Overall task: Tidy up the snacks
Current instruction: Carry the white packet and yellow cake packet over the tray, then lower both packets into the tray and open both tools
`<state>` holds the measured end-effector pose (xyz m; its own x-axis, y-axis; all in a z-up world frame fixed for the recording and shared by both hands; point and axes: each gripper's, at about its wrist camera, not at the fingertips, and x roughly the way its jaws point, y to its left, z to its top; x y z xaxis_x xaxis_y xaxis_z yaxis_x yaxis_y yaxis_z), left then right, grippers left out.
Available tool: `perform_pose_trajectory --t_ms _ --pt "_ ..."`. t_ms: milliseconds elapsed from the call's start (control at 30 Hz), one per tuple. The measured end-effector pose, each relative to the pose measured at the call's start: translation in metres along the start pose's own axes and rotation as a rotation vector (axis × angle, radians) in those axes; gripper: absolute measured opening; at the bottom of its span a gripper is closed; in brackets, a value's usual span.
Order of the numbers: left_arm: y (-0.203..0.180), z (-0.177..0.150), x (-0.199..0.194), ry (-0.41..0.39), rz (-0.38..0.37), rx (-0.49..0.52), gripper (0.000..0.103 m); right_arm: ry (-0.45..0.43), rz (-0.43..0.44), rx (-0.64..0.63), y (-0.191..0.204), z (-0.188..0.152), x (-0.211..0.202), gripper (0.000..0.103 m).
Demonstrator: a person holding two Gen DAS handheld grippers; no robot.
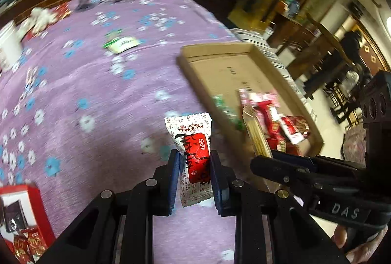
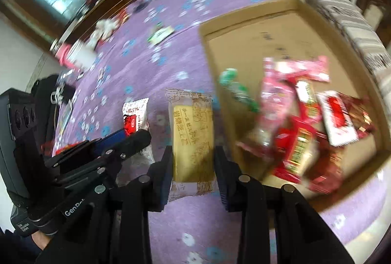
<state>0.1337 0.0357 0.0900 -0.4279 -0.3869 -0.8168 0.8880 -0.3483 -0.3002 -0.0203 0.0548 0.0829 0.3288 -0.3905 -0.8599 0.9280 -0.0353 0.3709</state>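
Observation:
My left gripper (image 1: 194, 161) is shut on a white and red snack packet (image 1: 194, 141), held upright above the purple floral cloth. My right gripper (image 2: 193, 156) is shut on a tan biscuit packet (image 2: 191, 134), held left of the cardboard tray (image 2: 246, 17). The tray (image 1: 215, 48) holds several red and pink snack packets (image 2: 300, 122) and a green one (image 2: 238, 89). The right gripper shows in the left wrist view (image 1: 264, 156) with the tan packet (image 1: 256, 132). The left gripper shows in the right wrist view (image 2: 136, 134) with its packet (image 2: 134, 114).
A green and white packet (image 1: 121, 43) lies on the cloth further back. A white jar (image 1: 8, 46) and more wrappers (image 1: 44, 17) sit at the far left. A red box of packets (image 1: 23, 220) is at the near left. A striped cushion (image 2: 354, 29) lies beyond the tray.

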Motion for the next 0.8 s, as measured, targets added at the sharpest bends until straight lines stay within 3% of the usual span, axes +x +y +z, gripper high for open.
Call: perform_pose_trajectory --t_ms 333,800 --pt "-0.056 0.02 -0.005 -0.063 0.025 0.011 0.024 -0.069 0.044 -0.031 -0.037 0.028 -0.04 0.031" --pt "-0.123 0.034 0.024 -0.038 0.067 0.036 0.024 -0.092 0.09 0.043 -0.125 0.045 -0.065 0.031"
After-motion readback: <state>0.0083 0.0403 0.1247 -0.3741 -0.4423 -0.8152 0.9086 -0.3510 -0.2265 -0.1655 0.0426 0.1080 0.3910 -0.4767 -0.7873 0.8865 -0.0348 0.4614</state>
